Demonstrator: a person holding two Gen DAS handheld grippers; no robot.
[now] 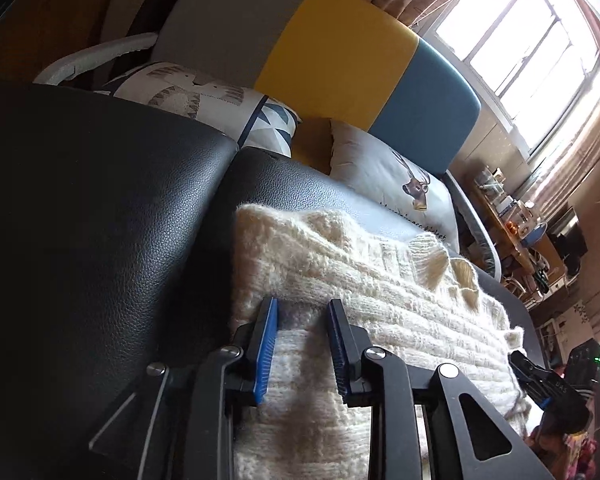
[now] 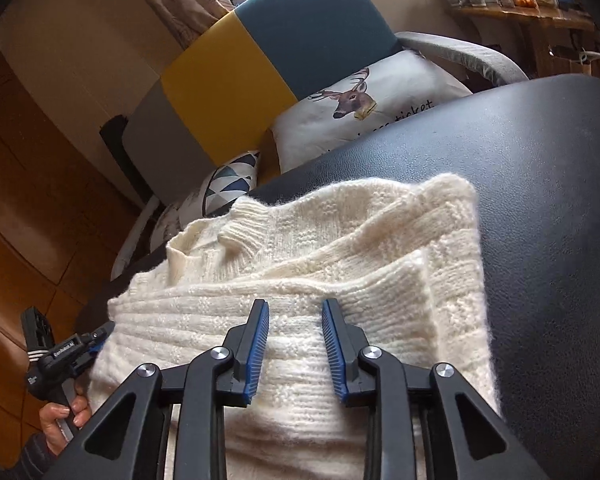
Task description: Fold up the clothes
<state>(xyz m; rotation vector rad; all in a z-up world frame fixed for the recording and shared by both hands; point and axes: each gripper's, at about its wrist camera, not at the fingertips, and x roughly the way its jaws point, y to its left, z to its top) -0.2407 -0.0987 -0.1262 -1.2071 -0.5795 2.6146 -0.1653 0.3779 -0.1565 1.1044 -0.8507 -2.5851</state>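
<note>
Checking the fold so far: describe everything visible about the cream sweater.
The cream sweater is a chunky, fuzzy knit with ribbed bands. It lies partly folded on the black leather cushion, a ribbed cuff resting on top and layered edges stacked on one side. The left gripper and right gripper hover open over its near edge.

Blown-out window [image 1: 512, 40] glare upper right; dark vignetted fisheye edges; sharp centre.

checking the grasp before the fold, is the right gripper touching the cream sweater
Cannot tell. In the right wrist view the right gripper stands open over the cream sweater, but whether its fingertips rest on the knit or hover above is unclear.
</note>
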